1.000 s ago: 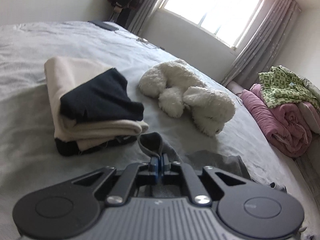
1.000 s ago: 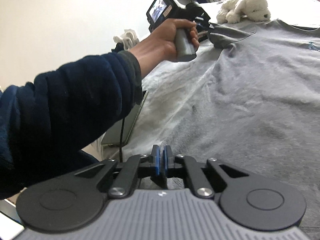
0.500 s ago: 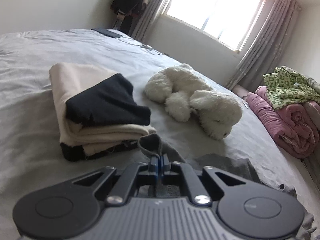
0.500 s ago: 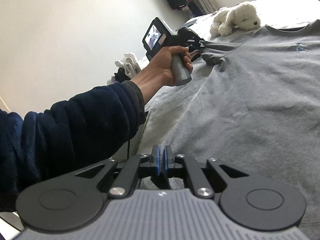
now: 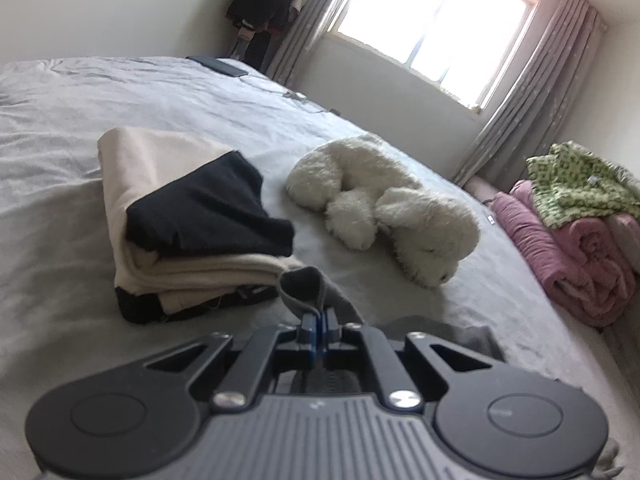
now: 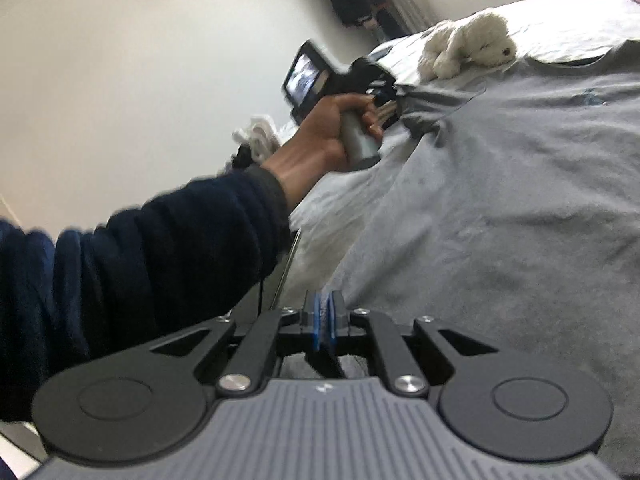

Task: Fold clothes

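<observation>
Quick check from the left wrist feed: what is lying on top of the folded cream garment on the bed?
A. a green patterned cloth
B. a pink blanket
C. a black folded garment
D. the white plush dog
C. A black folded garment sits on the folded cream garment; the white plush dog lies apart from it, directly on the bed.

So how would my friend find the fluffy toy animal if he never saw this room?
Start at the big grey bed under the bright window. In its middle, right of a folded clothes stack, lies the white plush animal. It is the only fuzzy thing there; the stack is flat cream and black cloth.
</observation>
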### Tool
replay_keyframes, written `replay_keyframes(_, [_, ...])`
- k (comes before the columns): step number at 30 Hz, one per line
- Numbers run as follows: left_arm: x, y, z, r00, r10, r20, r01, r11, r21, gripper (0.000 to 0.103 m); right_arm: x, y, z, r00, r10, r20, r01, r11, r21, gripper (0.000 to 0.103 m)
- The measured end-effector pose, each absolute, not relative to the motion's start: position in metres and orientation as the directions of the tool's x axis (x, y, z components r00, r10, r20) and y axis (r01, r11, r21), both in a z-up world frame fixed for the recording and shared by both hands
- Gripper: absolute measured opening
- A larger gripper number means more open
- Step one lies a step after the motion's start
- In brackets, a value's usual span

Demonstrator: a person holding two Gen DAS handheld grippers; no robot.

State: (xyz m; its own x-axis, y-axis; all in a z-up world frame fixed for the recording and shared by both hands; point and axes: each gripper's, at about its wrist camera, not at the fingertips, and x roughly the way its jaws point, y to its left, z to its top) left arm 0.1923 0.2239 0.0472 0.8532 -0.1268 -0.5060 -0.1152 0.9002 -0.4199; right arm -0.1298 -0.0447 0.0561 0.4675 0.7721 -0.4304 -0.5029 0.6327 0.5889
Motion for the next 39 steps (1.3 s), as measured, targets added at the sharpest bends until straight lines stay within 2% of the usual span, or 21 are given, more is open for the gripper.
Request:
replay_keyframes(3, [0.195,0.228,0.040,0.844,-0.119,-0.523,-0.130,0.901,-0.415,0.002,-0.138,-0.036,0.056,0.433,0.783,-0.446,-0.530,0.622,0.576,0.007])
replay_keyframes(8, [0.197,0.224,0.034,0.828,-0.092,-0.553,-0.124,0.932,-0.340,0.002,-0.141,-0.022,0.047,0.404,0.770,-0.494,-0.542,0.636,0.549,0.006])
replay_keyframes(11, [0.197,0.232,0.034,0.816,-0.130,-0.563,-0.109,0.922,-0.371,0.003,-0.145,-0.020,0.047,0.395,0.760,-0.516,-0.566,0.644,0.515,0.006])
replay_keyframes(14, [0.196,0.247,0.036,0.813,-0.175,-0.555,-0.124,0.880,-0.459,0.008,-0.140,-0.022,0.050,0.429,0.738,-0.522,-0.558,0.670,0.490,0.013])
replay_keyframes(19, [0.192,0.255,0.034,0.803,-0.203,-0.560,-0.141,0.849,-0.510,0.033,-0.120,-0.040,0.052,0.501,0.671,-0.547,-0.491,0.740,0.459,0.014])
replay_keyframes(21, [0.193,0.256,0.030,0.796,-0.212,-0.568,-0.147,0.842,-0.519,0.035,-0.107,-0.052,0.054,0.529,0.620,-0.580,-0.442,0.784,0.435,0.015])
replay_keyframes(23, [0.193,0.258,0.026,0.799,-0.222,-0.559,-0.159,0.819,-0.552,0.038,-0.093,-0.068,0.053,0.544,0.571,-0.616,-0.378,0.821,0.427,0.023])
replay_keyframes(24, [0.193,0.256,0.023,0.800,-0.228,-0.555,-0.159,0.811,-0.563,0.041,-0.086,-0.076,0.051,0.552,0.542,-0.634,-0.345,0.840,0.418,0.032])
replay_keyframes(25, [0.194,0.251,0.022,0.797,-0.224,-0.561,-0.153,0.823,-0.547,0.042,-0.082,-0.082,0.048,0.564,0.508,-0.651,-0.315,0.861,0.399,0.034])
replay_keyframes(27, [0.196,0.242,0.019,0.792,-0.216,-0.571,-0.141,0.845,-0.516,0.036,-0.075,-0.088,0.041,0.566,0.461,-0.683,-0.281,0.887,0.366,0.034])
replay_keyframes(28, [0.197,0.236,0.019,0.789,-0.204,-0.580,-0.134,0.864,-0.486,0.007,-0.074,-0.089,0.036,0.563,0.444,-0.697,-0.269,0.896,0.353,0.034])
replay_keyframes(29, [0.198,0.230,0.019,0.784,-0.176,-0.596,-0.126,0.894,-0.430,0.004,-0.074,-0.093,0.034,0.563,0.437,-0.701,-0.260,0.899,0.352,0.034])
replay_keyframes(30, [0.198,0.227,0.020,0.783,-0.154,-0.602,-0.124,0.911,-0.394,0.002,-0.073,-0.096,0.033,0.564,0.430,-0.705,-0.251,0.903,0.350,0.034])
replay_keyframes(36, [0.194,0.244,0.036,0.815,-0.108,-0.569,-0.182,0.885,-0.429,0.003,-0.062,-0.141,0.035,0.596,0.289,-0.749,-0.057,0.946,0.320,0.032])
replay_keyframes(39, [0.192,0.252,0.047,0.824,-0.083,-0.561,-0.212,0.872,-0.441,0.004,-0.059,-0.167,0.051,0.617,0.262,-0.742,0.002,0.942,0.335,0.036])
